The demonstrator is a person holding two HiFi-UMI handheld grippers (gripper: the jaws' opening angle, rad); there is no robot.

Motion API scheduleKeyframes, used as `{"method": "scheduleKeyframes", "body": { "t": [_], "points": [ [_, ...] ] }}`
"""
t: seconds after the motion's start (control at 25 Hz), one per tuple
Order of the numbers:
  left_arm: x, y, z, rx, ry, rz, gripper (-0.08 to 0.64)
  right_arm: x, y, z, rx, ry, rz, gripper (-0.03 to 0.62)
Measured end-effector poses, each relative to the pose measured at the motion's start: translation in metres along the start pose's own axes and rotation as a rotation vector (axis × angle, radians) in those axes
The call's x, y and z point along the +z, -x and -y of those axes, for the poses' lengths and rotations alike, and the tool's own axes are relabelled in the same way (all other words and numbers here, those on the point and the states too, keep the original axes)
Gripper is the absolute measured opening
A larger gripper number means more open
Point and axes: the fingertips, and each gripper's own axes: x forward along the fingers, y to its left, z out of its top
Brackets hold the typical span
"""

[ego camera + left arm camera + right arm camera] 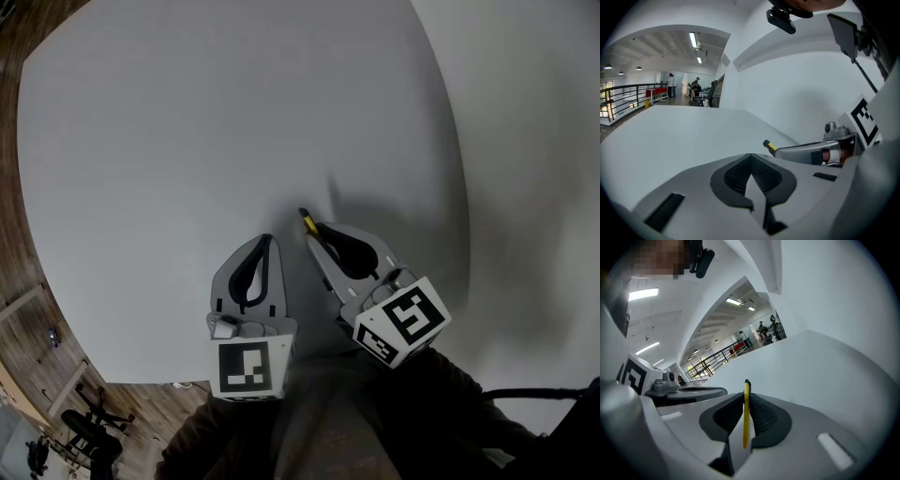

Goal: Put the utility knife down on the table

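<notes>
White table (187, 141), wood floor (141, 408) beyond; right gripper (313, 232) jaws clamp utility knife (746, 413), left gripper (268, 242) jaws together

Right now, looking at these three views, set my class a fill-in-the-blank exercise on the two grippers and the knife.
1. Of the left gripper and the right gripper, the utility knife sits in the ____ one.
2. The knife's body is coloured ____.
3. The left gripper's jaws are ____, with nothing between them.
Missing words: right; yellow; shut.
</notes>
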Motion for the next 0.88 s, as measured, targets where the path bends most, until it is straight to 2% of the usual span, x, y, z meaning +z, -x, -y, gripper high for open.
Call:
{"method": "scheduleKeyframes", "body": {
  "t": [0.6, 0.88],
  "points": [
    [-0.006, 0.001, 0.005, -0.001, 0.046, -0.048, 0.003, -0.005, -0.001, 0.002, -0.001, -0.03, -0.051, 0.047],
    [-0.014, -0.007, 0.006, -0.003, 0.072, -0.068, 0.003, -0.02, -0.004, 0.01, 0.003, -0.053, -0.093, 0.048]
  ]
}}
